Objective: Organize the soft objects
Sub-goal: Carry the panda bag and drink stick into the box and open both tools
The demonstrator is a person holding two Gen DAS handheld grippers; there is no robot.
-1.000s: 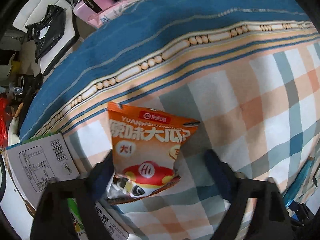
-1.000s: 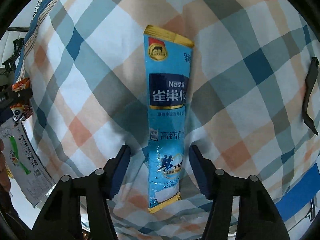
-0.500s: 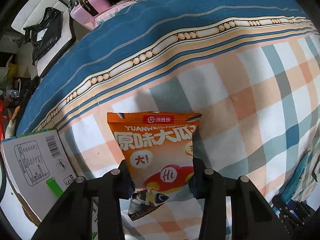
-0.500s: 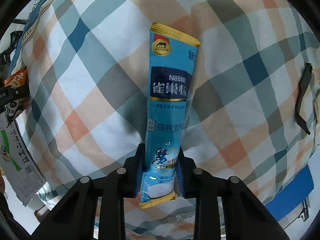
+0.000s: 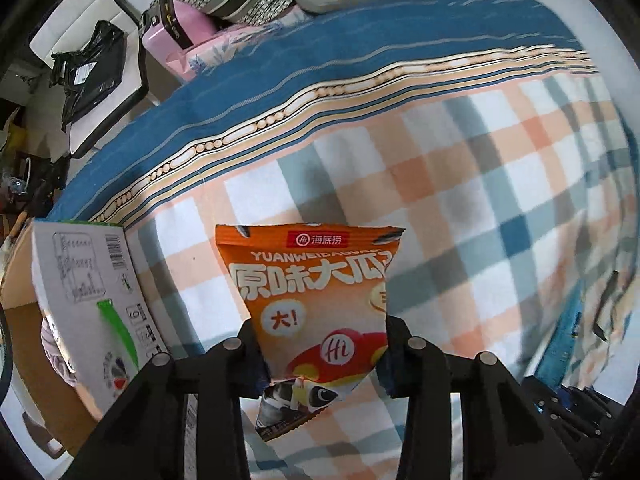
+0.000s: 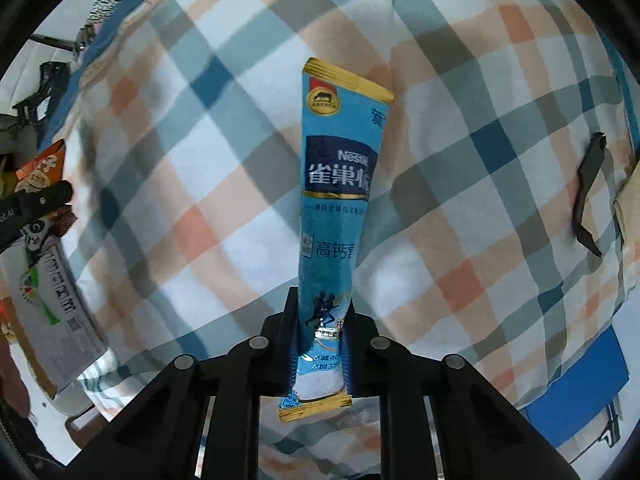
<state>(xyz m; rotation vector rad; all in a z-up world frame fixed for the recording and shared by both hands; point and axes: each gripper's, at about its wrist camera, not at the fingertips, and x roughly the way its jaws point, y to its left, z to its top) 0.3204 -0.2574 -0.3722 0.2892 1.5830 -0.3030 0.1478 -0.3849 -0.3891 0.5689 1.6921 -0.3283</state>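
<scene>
My left gripper [image 5: 320, 344] is shut on the lower part of an orange snack bag [image 5: 312, 280] and holds it lifted above the checked bedsheet [image 5: 500, 208]. My right gripper [image 6: 322, 320] is shut on the lower end of a long blue Nestle sachet [image 6: 340, 184], which stands up off the checked sheet [image 6: 160, 184]. The snack bag and the left gripper also show at the left edge of the right wrist view [image 6: 36, 184].
An open cardboard box [image 5: 88, 304] with a printed flap stands at the bed's left edge; it also shows in the right wrist view [image 6: 52, 304]. A black strap [image 6: 588, 192] lies on the sheet at right. A pink case [image 5: 176, 28] and a black bag [image 5: 88, 76] are beyond the bed.
Both grippers have closed, the left on the snack bag and the right on the sachet. Both items have since been lifted off the sheet.
</scene>
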